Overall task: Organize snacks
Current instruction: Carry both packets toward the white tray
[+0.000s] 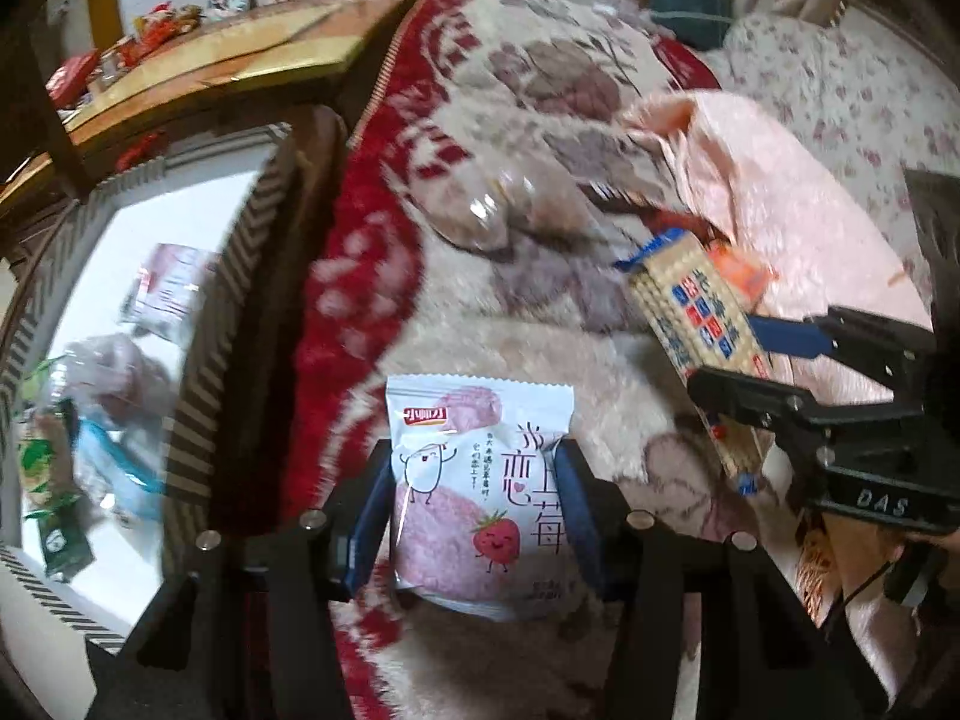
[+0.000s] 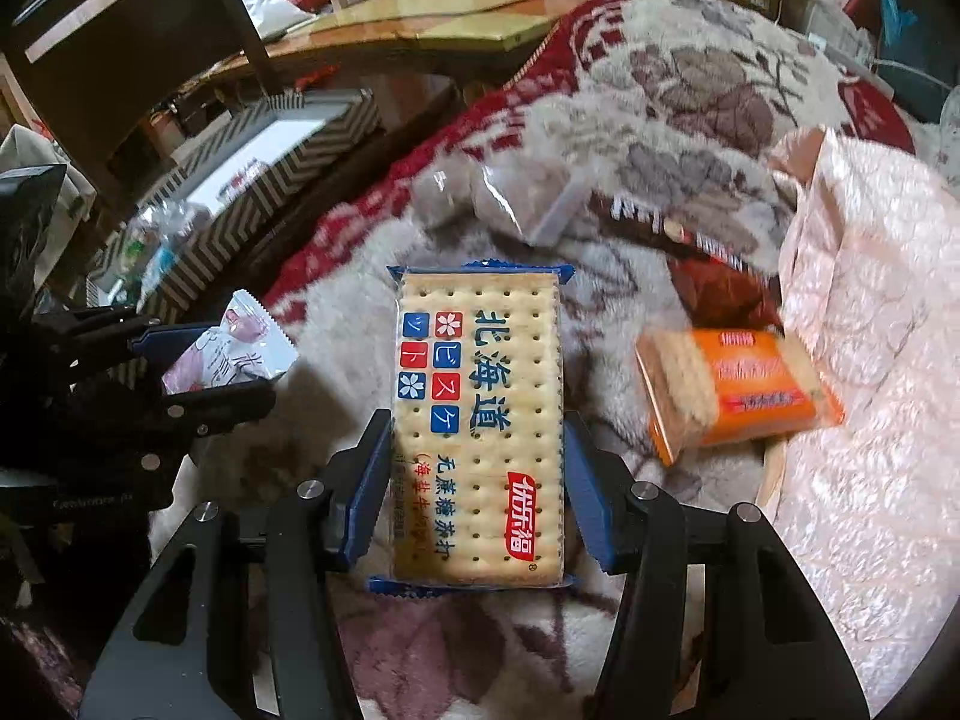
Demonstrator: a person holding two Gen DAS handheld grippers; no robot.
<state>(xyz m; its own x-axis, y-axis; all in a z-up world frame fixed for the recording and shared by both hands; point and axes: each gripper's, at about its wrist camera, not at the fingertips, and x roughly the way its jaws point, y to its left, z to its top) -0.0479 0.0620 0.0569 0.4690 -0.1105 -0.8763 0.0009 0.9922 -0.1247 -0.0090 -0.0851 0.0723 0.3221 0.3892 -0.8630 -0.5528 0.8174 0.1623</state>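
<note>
L gripper [image 1: 477, 516] clamped on strawberry snack packet [image 1: 480, 492]; blue pads press both side edges, packet upright btwn fingers, top edge sticking out past the tips. R gripper [image 2: 477, 492] clamped on Hokkaido soda cracker pack [image 2: 480, 426], pads on its long sides, pack running fwd beyond the tips. Both held above fleece blanket [image 2: 690, 72], red/cream floral. Ahead-right of R fingers: orange cracker pack [image 2: 735, 390] lying on blanket, dark brown wrapper [image 2: 714, 276] just behind it, clear plastic bag [image 2: 510, 192] farther ahead. Left of L fingers: striped box [image 1: 198, 420], snack packets inside, blurred. Pink quilted cloth [image 2: 870, 390] right of R fingers.
</note>
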